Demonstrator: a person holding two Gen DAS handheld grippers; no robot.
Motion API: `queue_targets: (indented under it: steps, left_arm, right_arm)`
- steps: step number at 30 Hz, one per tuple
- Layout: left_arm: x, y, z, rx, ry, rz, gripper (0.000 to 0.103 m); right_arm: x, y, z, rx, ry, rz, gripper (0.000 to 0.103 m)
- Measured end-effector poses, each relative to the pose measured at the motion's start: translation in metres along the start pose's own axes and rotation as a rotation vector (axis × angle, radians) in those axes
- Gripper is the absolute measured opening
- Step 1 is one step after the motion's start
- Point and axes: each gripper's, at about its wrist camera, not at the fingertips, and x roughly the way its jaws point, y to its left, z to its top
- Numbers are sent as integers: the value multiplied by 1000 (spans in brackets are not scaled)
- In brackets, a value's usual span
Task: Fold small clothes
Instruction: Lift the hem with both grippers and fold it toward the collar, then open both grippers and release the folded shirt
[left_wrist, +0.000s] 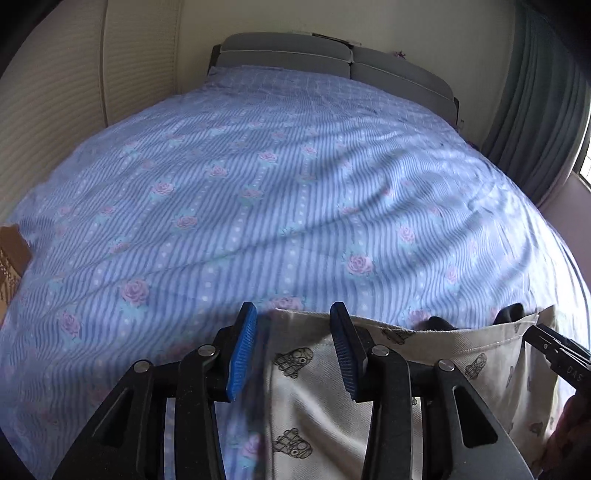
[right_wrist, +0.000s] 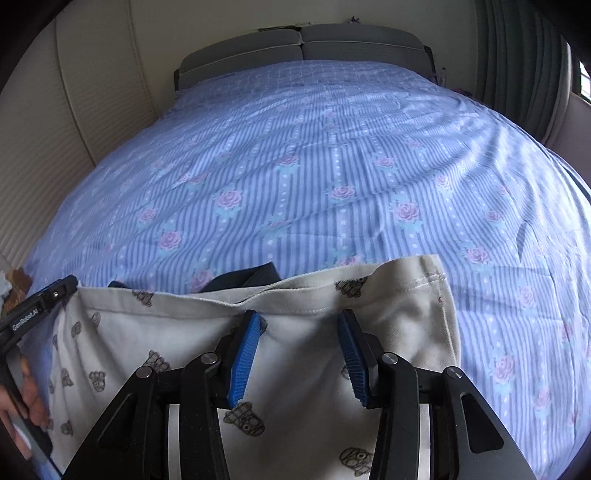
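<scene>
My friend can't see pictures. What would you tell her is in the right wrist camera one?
A cream garment printed with small dark cartoon figures lies on a bed's blue striped sheet with pink roses, and the right gripper, with blue pads, has its two fingers spread over the hem. The left gripper shows at the garment's left edge, and grey cushions sit at the far end.

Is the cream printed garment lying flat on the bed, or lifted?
Lifted: the cream printed garment hangs upright, its top edge above the striped bedsheet.
</scene>
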Motion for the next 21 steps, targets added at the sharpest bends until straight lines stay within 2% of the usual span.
queue_targets:
  steps: [5, 8, 12, 15, 21]
  left_arm:
    - [-22, 8, -25, 14, 19, -13, 41]
    - [-49, 8, -52, 27, 19, -34, 41]
    - [-92, 2, -95, 47, 4, -37, 41]
    - [-114, 0, -127, 34, -1, -3, 41]
    - [-123, 3, -169, -34, 7, 20, 42]
  right_arm:
    - [-12, -11, -1, 36, -20, -22, 45]
    - [-40, -23, -17, 63, -45, -10, 45]
    - [-87, -35, -59, 64, -75, 1, 45]
    - [-116, -38, -101, 50, -83, -14, 45]
    - [-137, -56, -154, 96, -53, -43, 45]
